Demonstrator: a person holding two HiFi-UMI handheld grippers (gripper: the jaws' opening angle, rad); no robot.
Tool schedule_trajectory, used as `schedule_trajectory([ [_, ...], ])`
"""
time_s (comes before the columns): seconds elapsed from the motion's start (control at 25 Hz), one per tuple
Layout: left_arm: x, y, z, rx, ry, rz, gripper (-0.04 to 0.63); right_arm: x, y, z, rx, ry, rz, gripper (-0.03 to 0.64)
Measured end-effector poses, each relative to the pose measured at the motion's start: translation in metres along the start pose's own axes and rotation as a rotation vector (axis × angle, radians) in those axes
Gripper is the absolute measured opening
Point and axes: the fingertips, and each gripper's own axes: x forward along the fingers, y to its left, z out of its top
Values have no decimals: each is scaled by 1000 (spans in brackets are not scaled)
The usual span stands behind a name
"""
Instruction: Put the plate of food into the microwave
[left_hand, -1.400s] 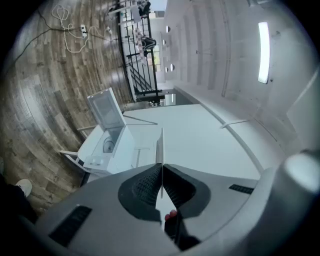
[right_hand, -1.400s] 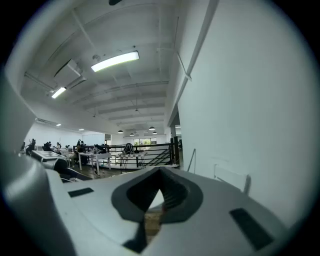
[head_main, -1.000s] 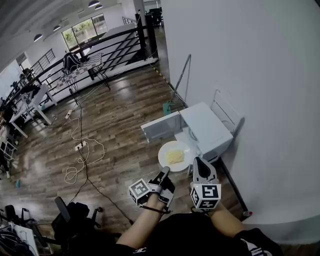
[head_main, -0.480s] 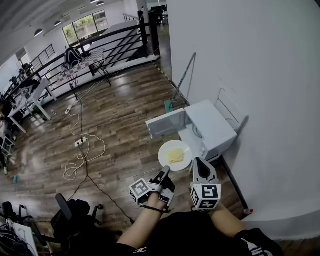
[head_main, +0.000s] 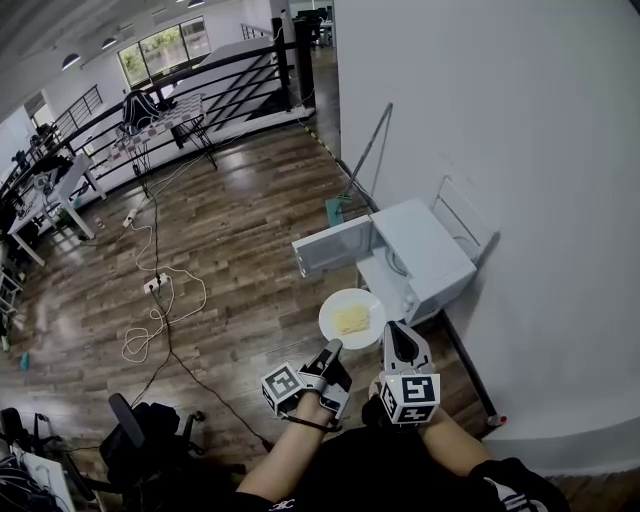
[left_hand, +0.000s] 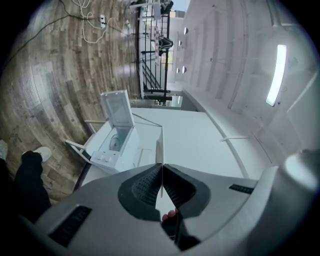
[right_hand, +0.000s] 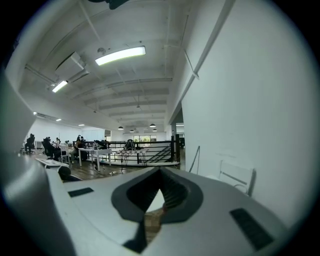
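- Left gripper (head_main: 332, 350), lower centre: fingers (left_hand: 141, 187) pinched shut on near rim of plate (head_main: 335, 303).
- Plate, centre frame: held in air just short of microwave mouth, roughly level, face up, yellow food (head_main: 350, 318) on it. Round, so no long axis I can name.
- Right gripper (head_main: 395, 328): fingers (right_hand: 176, 192) closed on plate's right rim, as I read it.
- Microwave (head_main: 425, 250), right of centre: door (head_main: 328, 247) stands open toward frame left.
- My judgement: opening done, plate not yet inside; insertion and release left.
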Motion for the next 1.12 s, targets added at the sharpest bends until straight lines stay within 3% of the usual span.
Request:
schedule_trajectory([
  [0.24, 35, 2, 23, 3, -3, 17, 8, 51, -20, 3, 31, -9, 13, 8],
  [0.68, 178, -34, 92, 66, -69, -29, 8, 201, -97, 40, 70, -59, 84, 8],
  [1.12, 272, -13, 115, 54, -60, 46, 8, 294, -166, 32, 125, -8, 72, 8],
])
